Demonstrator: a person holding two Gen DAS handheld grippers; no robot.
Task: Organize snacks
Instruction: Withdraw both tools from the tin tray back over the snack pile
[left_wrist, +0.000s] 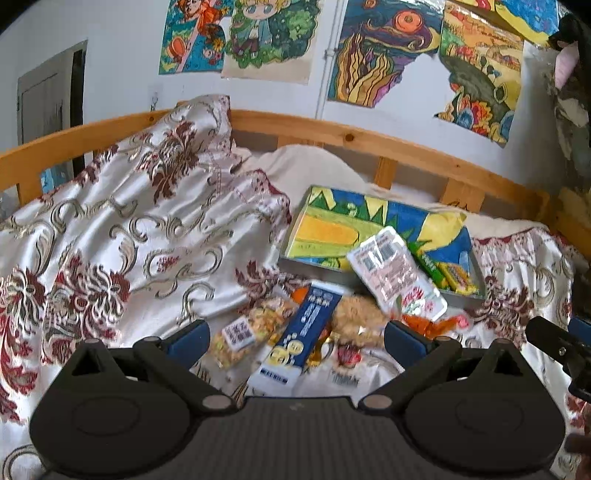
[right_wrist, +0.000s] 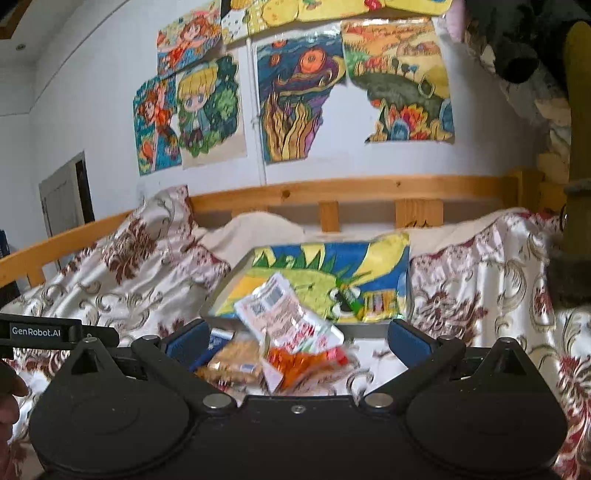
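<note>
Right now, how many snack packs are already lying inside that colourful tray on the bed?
2 fully inside the tray: a green stick pack and a yellow pack in its right corner. The white pack only overlaps its front rim. Others may be hidden beneath.

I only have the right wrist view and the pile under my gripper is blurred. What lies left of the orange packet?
Observer: A long blue-and-white packet lies on the bedcover, its far end pointing towards the tray.
Operator: Anything further left of it?
Observer: Yes, a clear bag of mixed snacks with a white label lies right beside it.
Operator: Is the left gripper holding anything?
Observer: No. The left gripper is open above those two packets and grips nothing.
</note>
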